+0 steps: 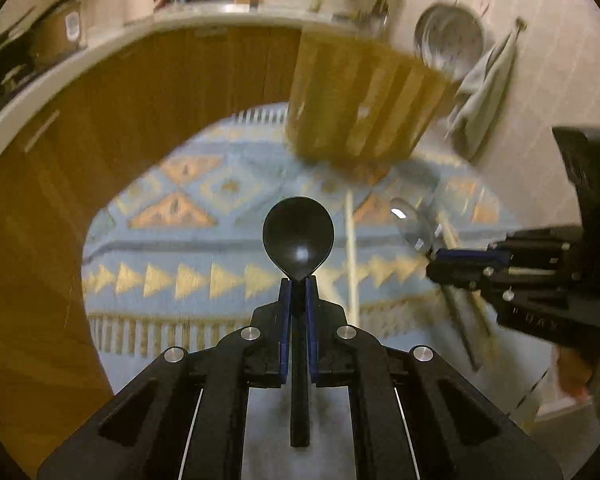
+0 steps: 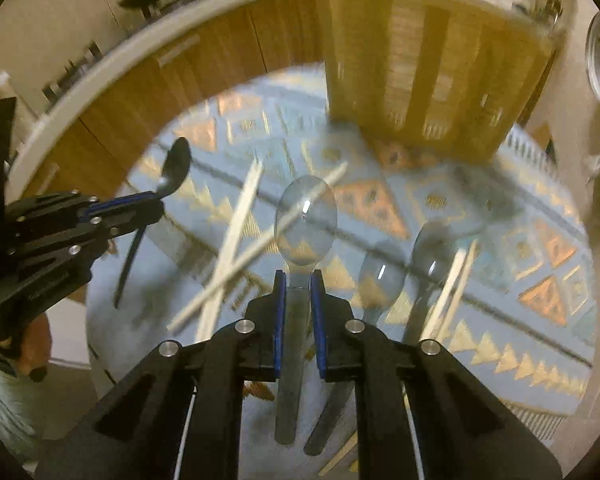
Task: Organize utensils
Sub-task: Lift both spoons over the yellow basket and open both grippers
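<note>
My left gripper [image 1: 299, 280] is shut on a black spoon [image 1: 298, 232], bowl pointing forward, held above the patterned cloth. It also shows in the right wrist view [image 2: 156, 198] with the black spoon [image 2: 177, 164]. My right gripper [image 2: 299, 278] is shut on a clear plastic spoon [image 2: 306, 220]; it shows in the left wrist view [image 1: 432, 256] with the clear spoon [image 1: 412, 220]. A wooden slotted utensil holder [image 2: 432, 72] stands at the back. Two clear spoons [image 2: 380, 280] and wooden chopsticks [image 2: 236, 232] lie on the cloth.
The blue patterned cloth [image 2: 500, 280] covers a round table. Wooden cabinets with a white counter [image 1: 100, 92] curve behind. A metal bowl [image 1: 448, 40] and a towel [image 1: 484, 92] hang on the tiled wall at right.
</note>
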### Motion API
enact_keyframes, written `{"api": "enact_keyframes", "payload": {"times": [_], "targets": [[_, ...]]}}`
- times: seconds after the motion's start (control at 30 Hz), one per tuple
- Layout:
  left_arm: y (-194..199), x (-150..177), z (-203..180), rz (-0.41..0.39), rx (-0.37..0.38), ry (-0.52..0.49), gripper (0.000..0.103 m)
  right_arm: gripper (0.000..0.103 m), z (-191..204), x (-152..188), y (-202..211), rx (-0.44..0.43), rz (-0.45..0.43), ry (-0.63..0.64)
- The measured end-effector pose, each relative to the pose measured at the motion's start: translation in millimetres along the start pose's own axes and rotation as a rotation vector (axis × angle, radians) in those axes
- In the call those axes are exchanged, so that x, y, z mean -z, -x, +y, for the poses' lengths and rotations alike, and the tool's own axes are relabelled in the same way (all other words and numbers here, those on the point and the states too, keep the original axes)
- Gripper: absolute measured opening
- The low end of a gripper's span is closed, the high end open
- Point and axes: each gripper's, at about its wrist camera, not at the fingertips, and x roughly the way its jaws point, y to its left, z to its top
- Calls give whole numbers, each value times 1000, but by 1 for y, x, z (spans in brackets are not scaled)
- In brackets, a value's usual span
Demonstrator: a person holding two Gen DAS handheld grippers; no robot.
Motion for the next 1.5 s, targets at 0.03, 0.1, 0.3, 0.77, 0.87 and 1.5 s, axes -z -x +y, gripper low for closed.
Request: {"api": "enact_keyframes", "payload": {"times": [0.03, 0.1, 0.3, 0.77, 0.87, 1.5], "targets": [[5, -5, -4, -29, 4, 3, 4, 10, -1, -2, 10, -5, -39, 1], [18, -19, -10, -115, 28, 7, 5, 10, -2, -8, 33, -5, -137, 12], [38, -71, -28, -349, 54, 13, 4, 10, -16, -39, 84, 90, -381, 24], [9, -183, -45, -690, 115, 7, 5, 10, -93, -118, 131, 263, -792, -100], [-9, -194, -39, -699, 130, 16, 5, 10, -108, -128, 125, 304, -858, -121], [-76, -187, -19, -665, 101, 18, 5, 10, -154, -143, 37, 307, -860, -139]]}}
